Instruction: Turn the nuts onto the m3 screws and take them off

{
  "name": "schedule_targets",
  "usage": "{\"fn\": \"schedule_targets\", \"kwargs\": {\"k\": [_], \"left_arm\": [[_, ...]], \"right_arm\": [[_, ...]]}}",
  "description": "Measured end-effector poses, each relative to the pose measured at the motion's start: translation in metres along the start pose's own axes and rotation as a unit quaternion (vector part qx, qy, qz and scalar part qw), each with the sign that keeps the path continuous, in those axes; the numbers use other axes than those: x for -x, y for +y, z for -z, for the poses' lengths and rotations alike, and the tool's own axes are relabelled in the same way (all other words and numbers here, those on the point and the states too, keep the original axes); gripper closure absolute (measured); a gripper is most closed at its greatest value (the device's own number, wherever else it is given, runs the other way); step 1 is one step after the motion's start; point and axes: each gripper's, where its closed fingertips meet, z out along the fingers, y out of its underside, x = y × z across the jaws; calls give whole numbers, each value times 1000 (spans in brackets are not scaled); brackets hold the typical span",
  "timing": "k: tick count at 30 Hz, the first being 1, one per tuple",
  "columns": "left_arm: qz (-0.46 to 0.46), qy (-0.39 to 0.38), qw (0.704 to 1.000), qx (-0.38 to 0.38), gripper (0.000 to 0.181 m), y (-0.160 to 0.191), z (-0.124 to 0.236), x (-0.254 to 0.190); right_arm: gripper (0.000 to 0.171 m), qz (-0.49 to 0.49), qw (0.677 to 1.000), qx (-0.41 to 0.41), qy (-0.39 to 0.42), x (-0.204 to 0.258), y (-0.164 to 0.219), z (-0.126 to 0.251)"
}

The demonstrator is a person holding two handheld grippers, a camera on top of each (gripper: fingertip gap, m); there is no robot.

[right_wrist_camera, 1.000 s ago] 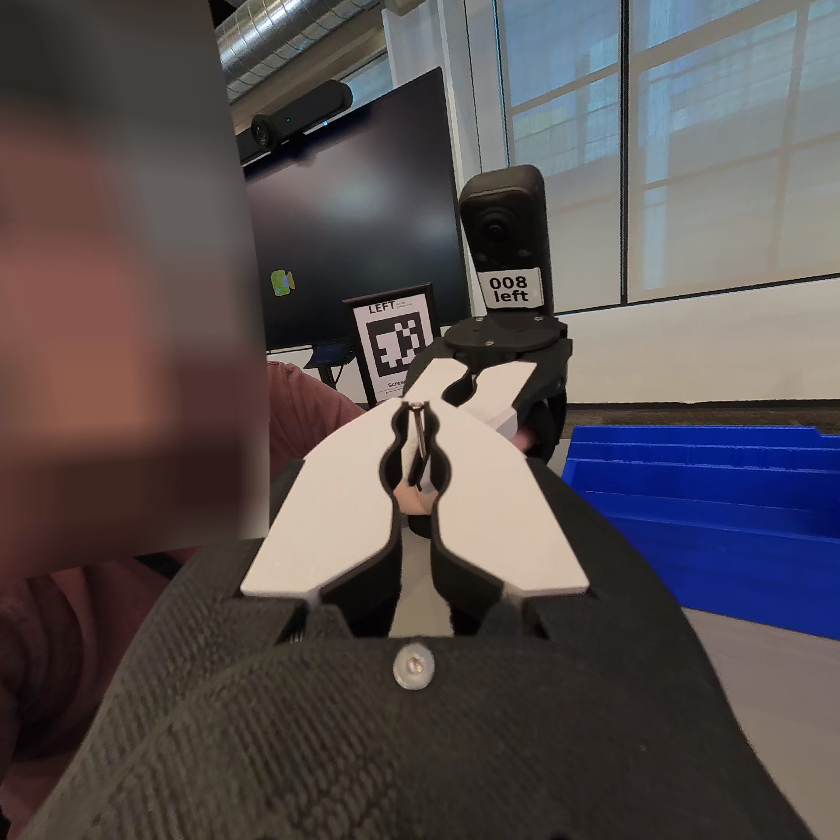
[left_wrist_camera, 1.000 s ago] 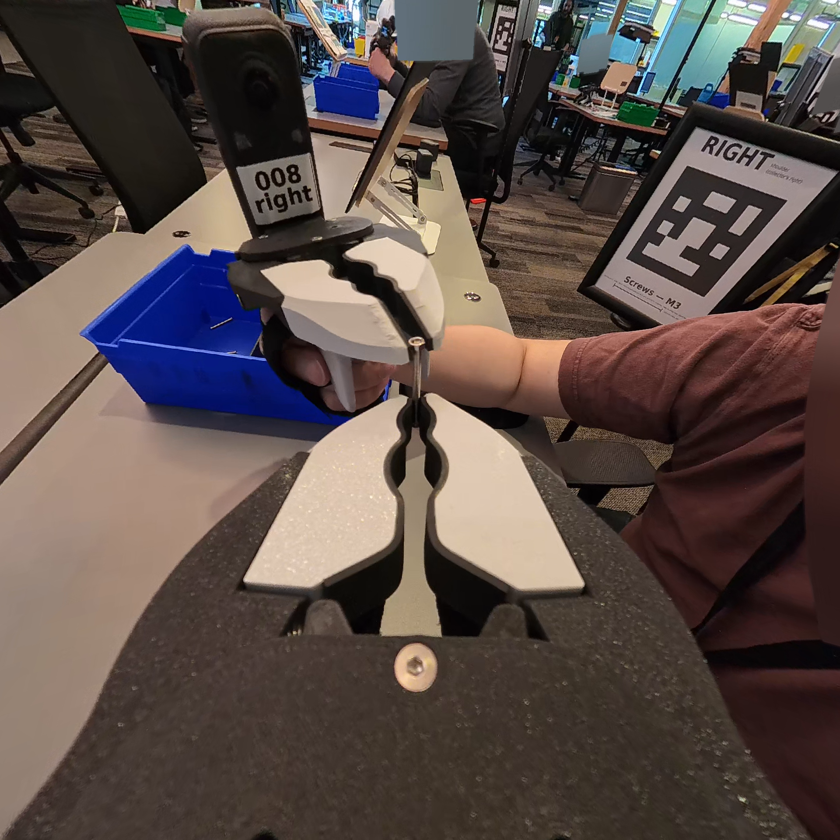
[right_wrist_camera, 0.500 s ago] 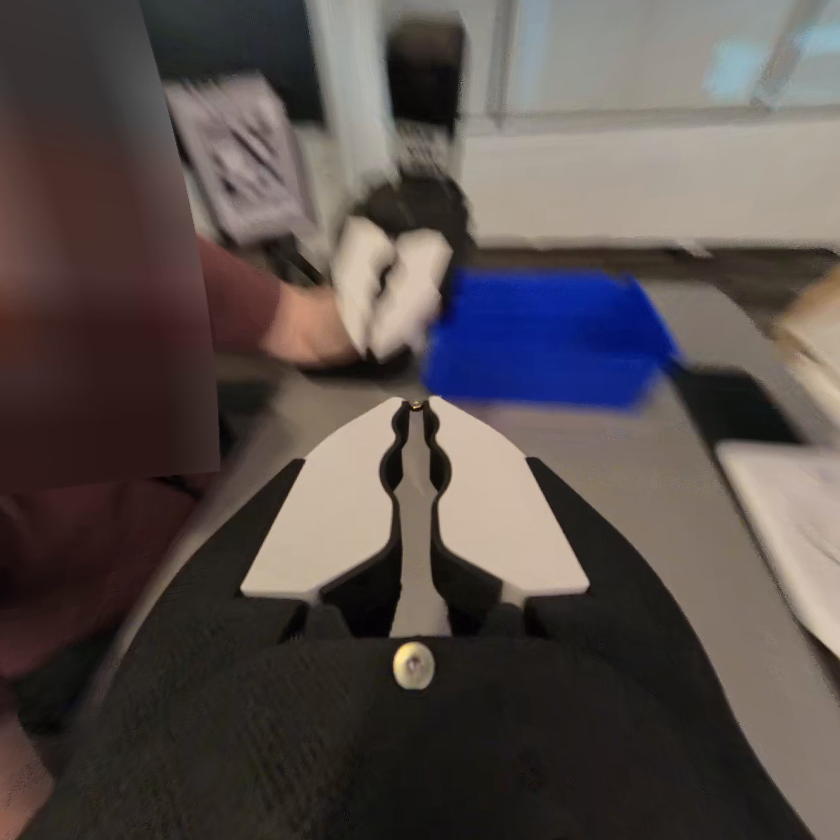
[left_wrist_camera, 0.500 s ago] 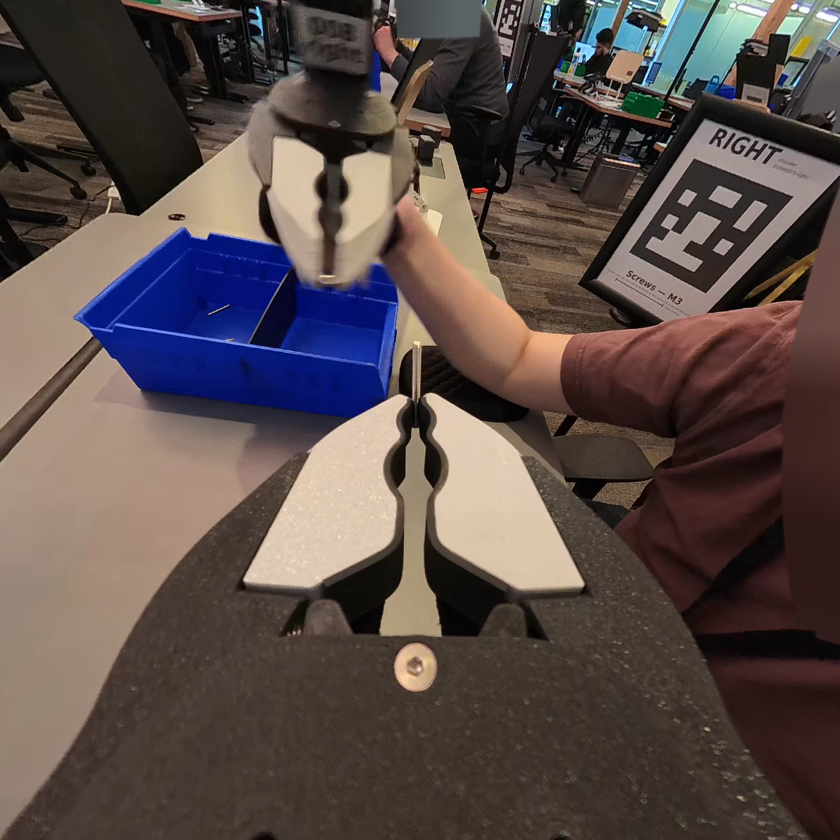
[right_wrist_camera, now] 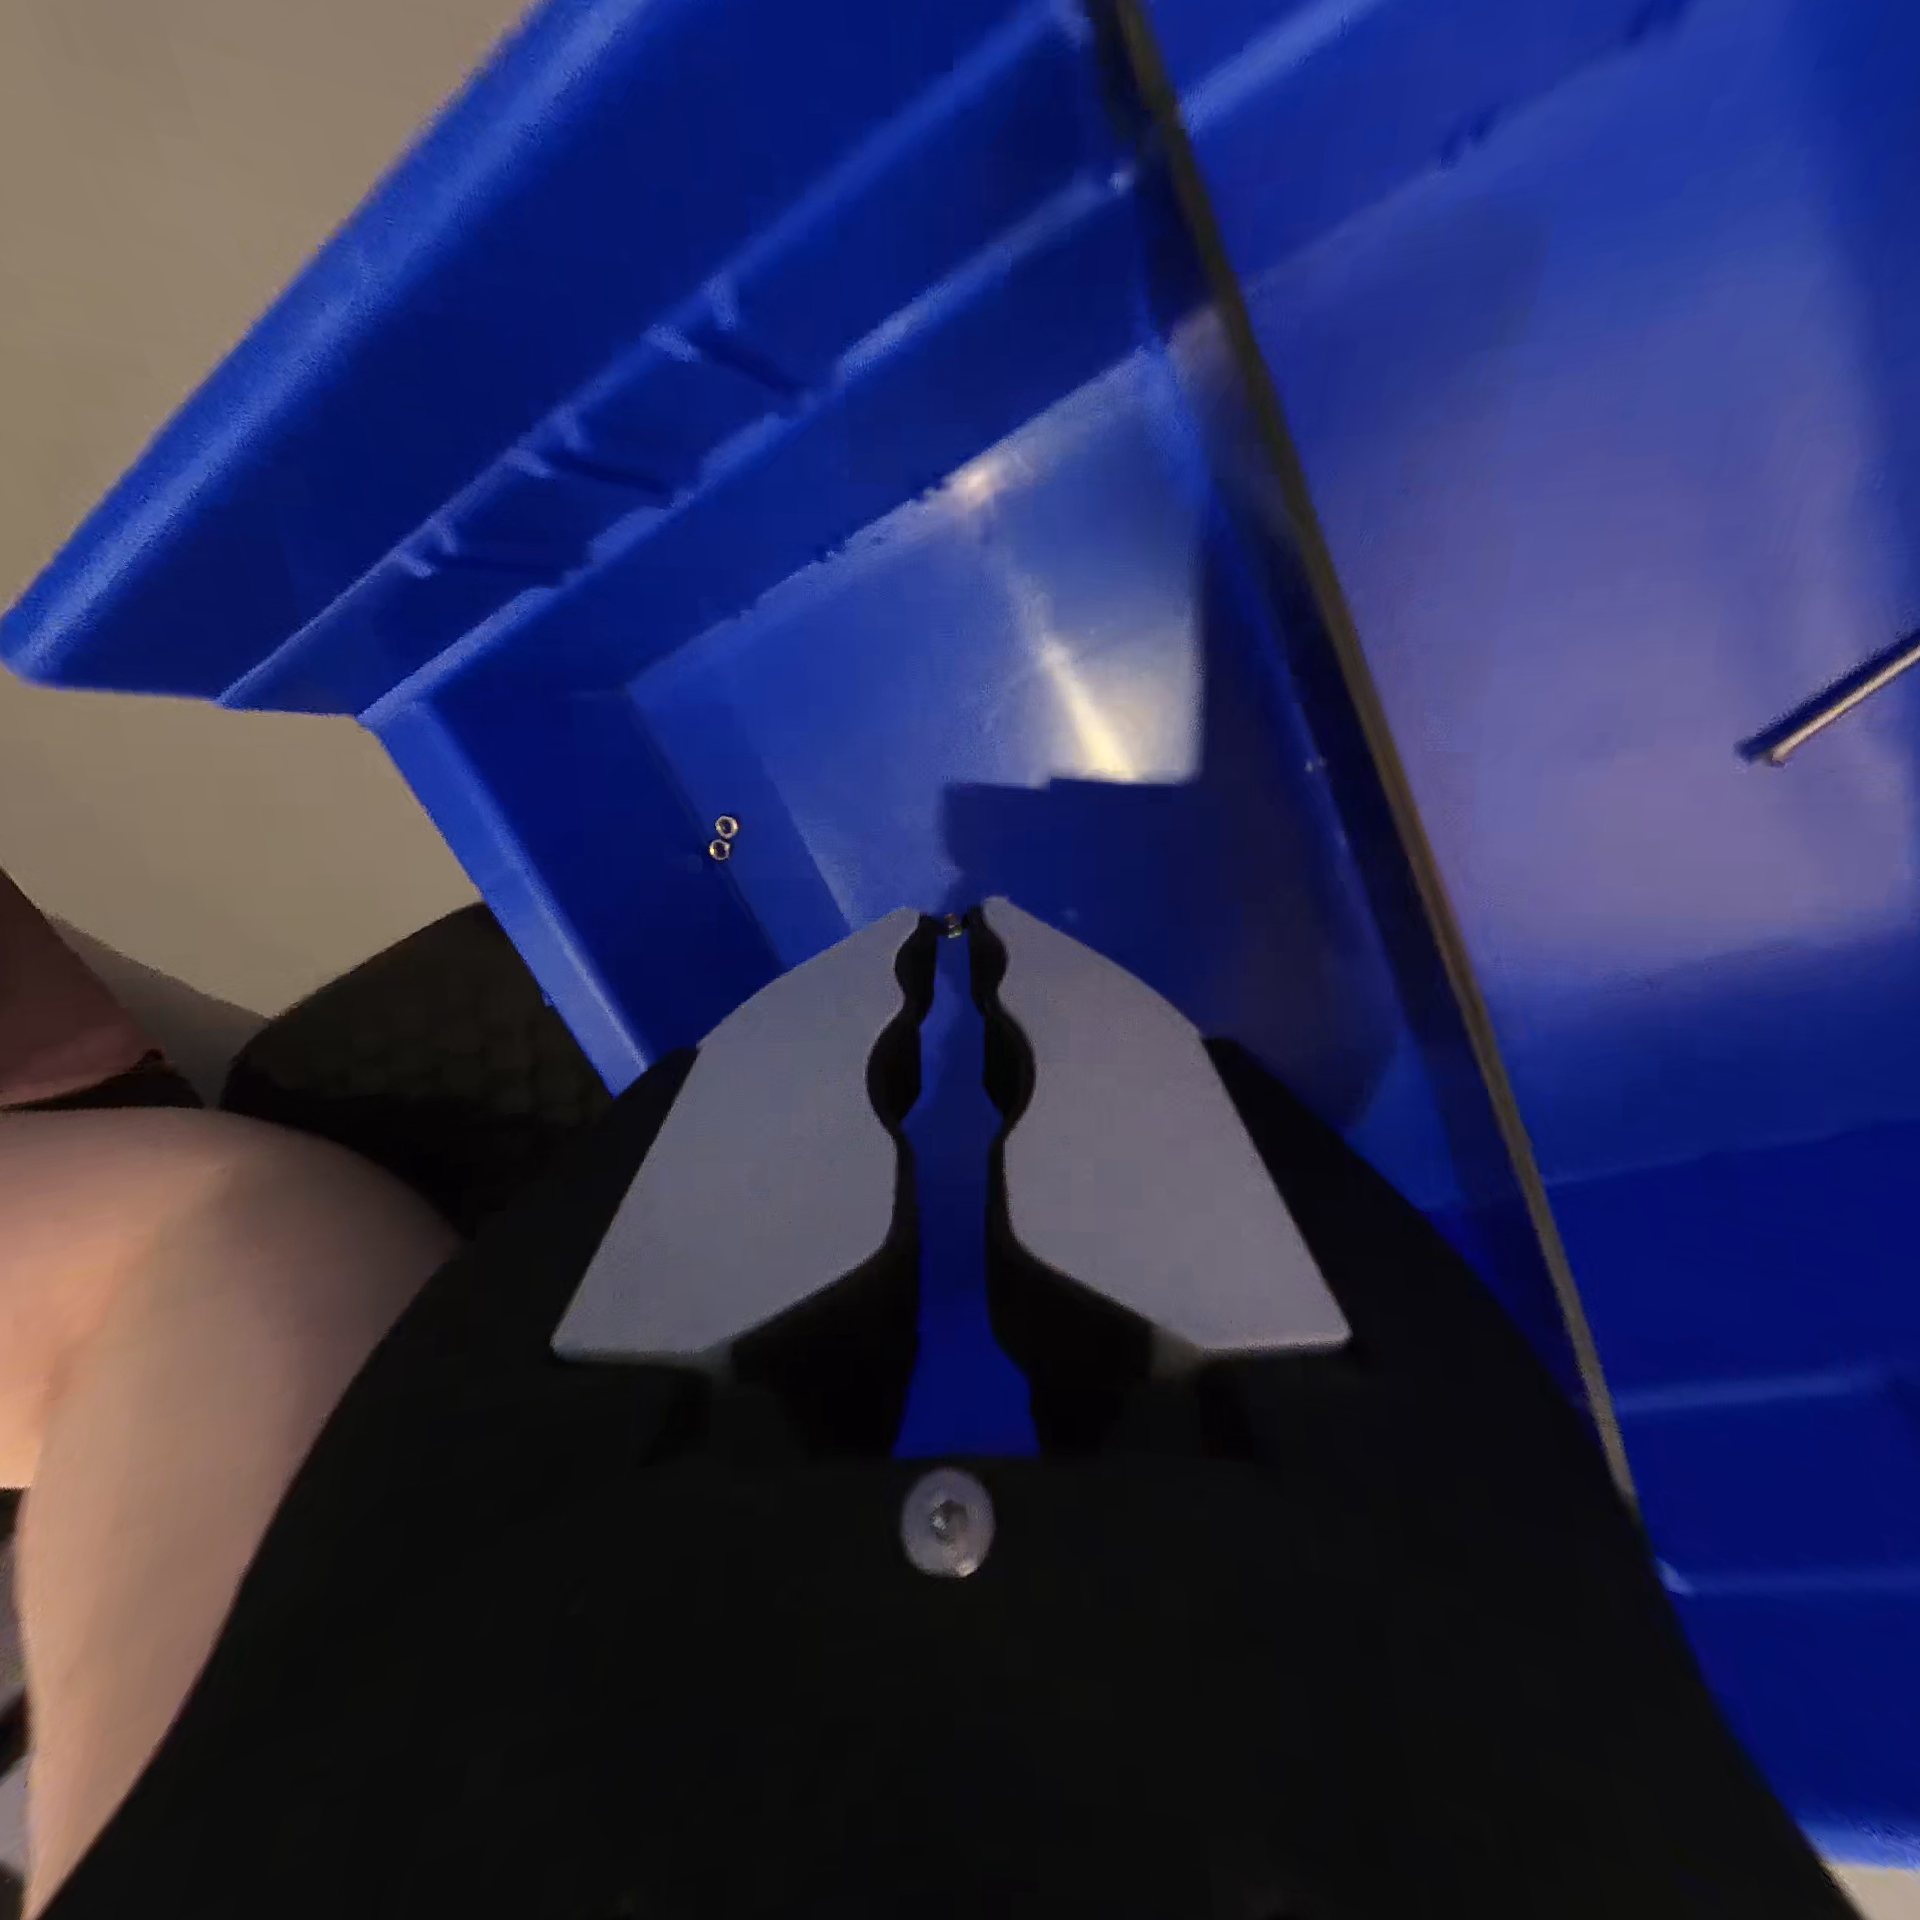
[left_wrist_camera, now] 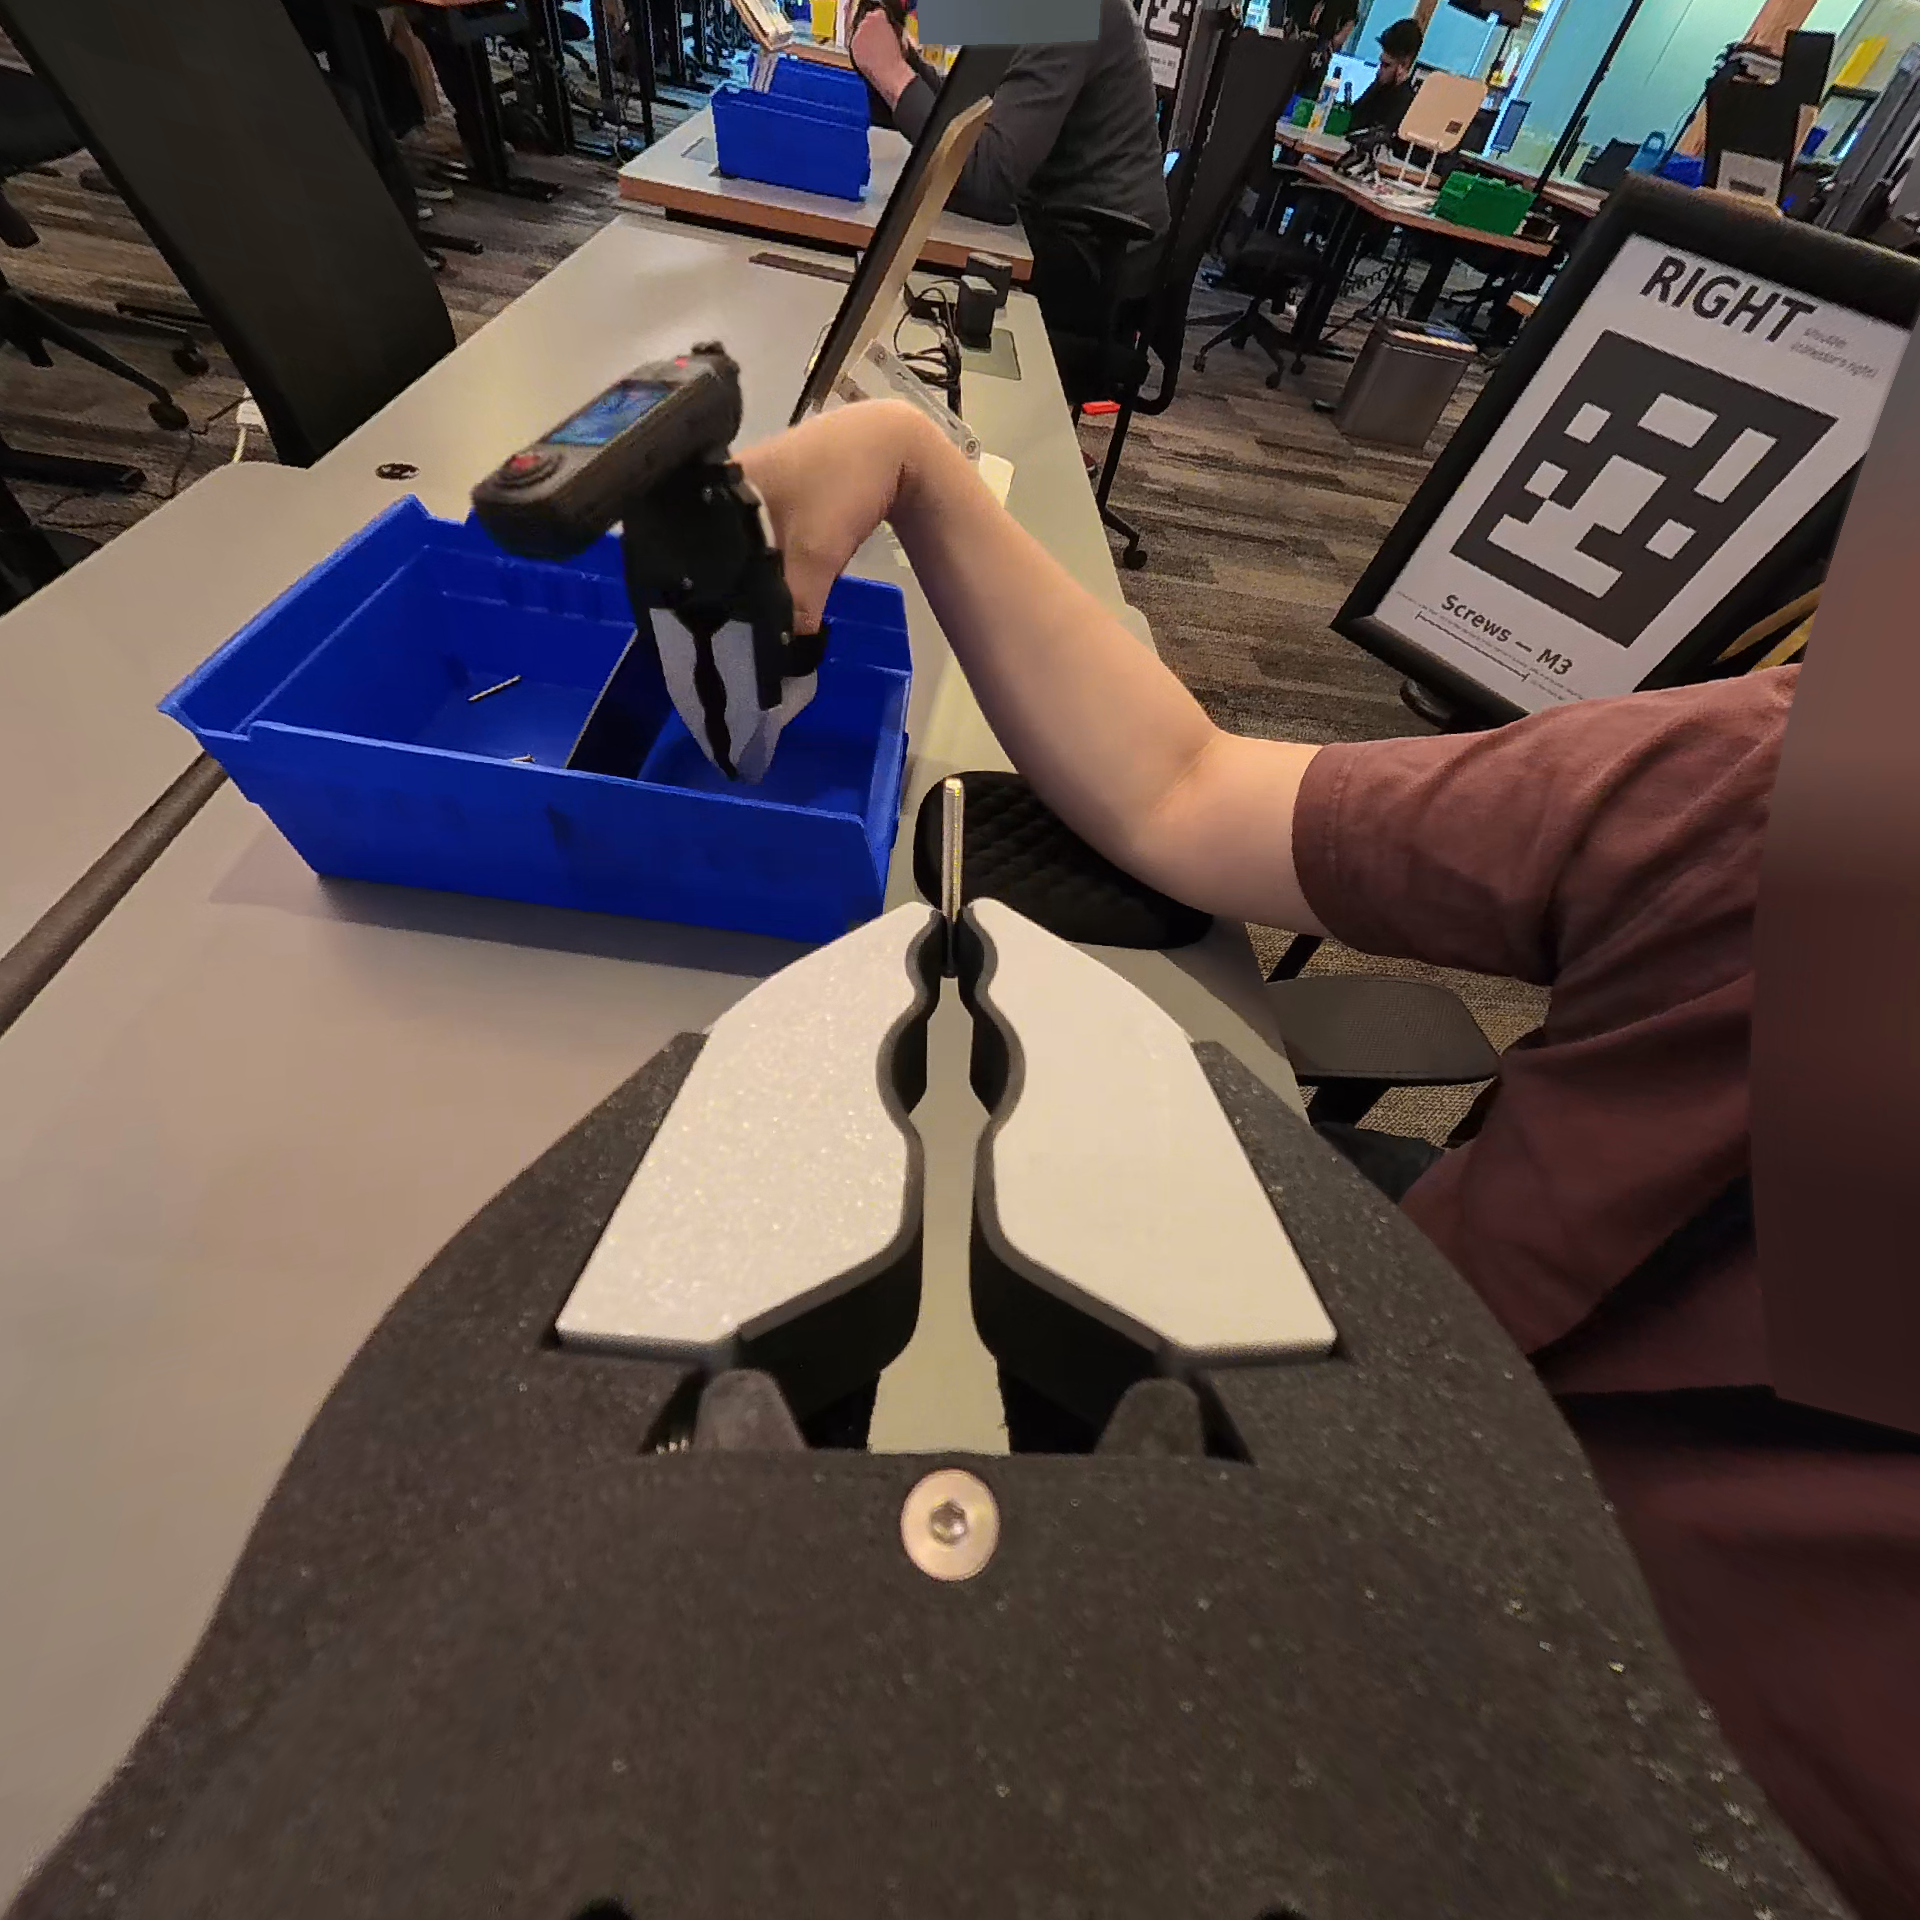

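My left gripper (left_wrist_camera: 950, 920) is shut on a thin M3 screw (left_wrist_camera: 951, 847) that stands upright from its tips, held above the grey table in front of the blue bin (left_wrist_camera: 582, 821). My right gripper (right_wrist_camera: 951, 920) is shut on a small nut (right_wrist_camera: 952, 925) at its tips and points down into the bin's right compartment (right_wrist_camera: 935, 675). In the left wrist view the right gripper (left_wrist_camera: 732, 764) reaches low inside that compartment. Two loose nuts (right_wrist_camera: 722, 836) lie by the compartment wall. A screw (left_wrist_camera: 494, 688) lies in the left compartment; it also shows in the right wrist view (right_wrist_camera: 1829, 707).
A divider (right_wrist_camera: 1299, 520) splits the bin. A black padded rest (left_wrist_camera: 1049, 873) lies right of the bin under the person's forearm (left_wrist_camera: 1039, 675). A framed marker sign (left_wrist_camera: 1642, 468) stands at the right. A tilted board on a stand (left_wrist_camera: 894, 260) is behind the bin.
My right gripper has pulled off the screw with the nut, swung away and dipped down into the bin's right compartment. My left gripper has held still with the screw.
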Motion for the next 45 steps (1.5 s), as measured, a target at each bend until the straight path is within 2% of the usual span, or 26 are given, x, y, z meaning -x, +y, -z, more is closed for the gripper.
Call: {"fn": "schedule_targets", "kwargs": {"k": [3, 7, 10, 13, 15, 17, 19, 22, 25, 27, 29, 32, 33, 34, 36, 39, 41, 43, 44, 45], "left_arm": [[-1, -1, 1000, 2, 179, 1, 0, 0], [2, -7, 1000, -9, 179, -2, 2, 4], [4, -14, 1000, -22, 179, -5, 4, 7], [3, -24, 999, -28, 179, -6, 4, 11], [-1, -36, 999, -32, 179, -6, 5, 15], [-6, -47, 998, -37, 179, -7, 6, 18], [-5, -50, 998, -40, 179, -8, 7, 20], [0, -52, 997, -48, 179, -10, 10, 22], [1, -51, 997, -50, 179, -11, 11, 21], [0, -50, 998, -47, 179, -10, 10, 21], [-1, -48, 998, -41, 179, -9, 9, 20], [-4, -51, 998, -36, 179, -7, 8, 20], [-4, -52, 998, -38, 178, -8, 8, 20], [-6, -48, 998, -44, 179, -10, 9, 19], [-3, -35, 998, -44, 176, -10, 8, 15], [-1, -44, 998, -37, 163, -8, 7, 18], [1, -65, 998, -27, 156, -6, 9, 24], [6, -86, 996, -22, 152, -6, 15, 30], [10, -92, 995, -23, 152, -7, 19, 32], [13, -97, 995, -24, 152, -8, 22, 34]], "right_arm": [[149, -32, 999, 5, -8, -3, 2, -2], [145, -21, 998, -37, 48, -8, -5, 21], [145, 61, 979, -149, 122, 7, -44, 66], [145, 165, 918, -322, 161, 53, -110, 124], [145, 206, 867, -436, 122, 99, -151, 157], [145, 230, 819, -524, 40, 146, -182, 177], [146, 239, 786, -568, -51, 184, -202, 181], [148, 246, 765, -574, -156, 220, -217, 169], [151, 251, 764, -561, -195, 234, -227, 152], [151, 257, 779, -539, -193, 238, -232, 136], [151, 260, 780, -535, -192, 241, -236, 129], [152, 254, 778, -534, -214, 244, -237, 126], [165, 253, 774, -539, -218, 243, -237, 129], [168, 254, 770, -538, -230, 244, -235, 130], [168, 253, 768, -531, -252, 245, -232, 131], [168, 254, 769, -534, -244, 241, -232, 132], [168, 249, 776, -539, -215, 228, -229, 139], [168, 228, 790, -550, -146, 193, -219, 155], [168, 194, 806, -552, -88, 161, -213, 162], [168, 135, 827, -546, 6, 112, -204, 166]]}}
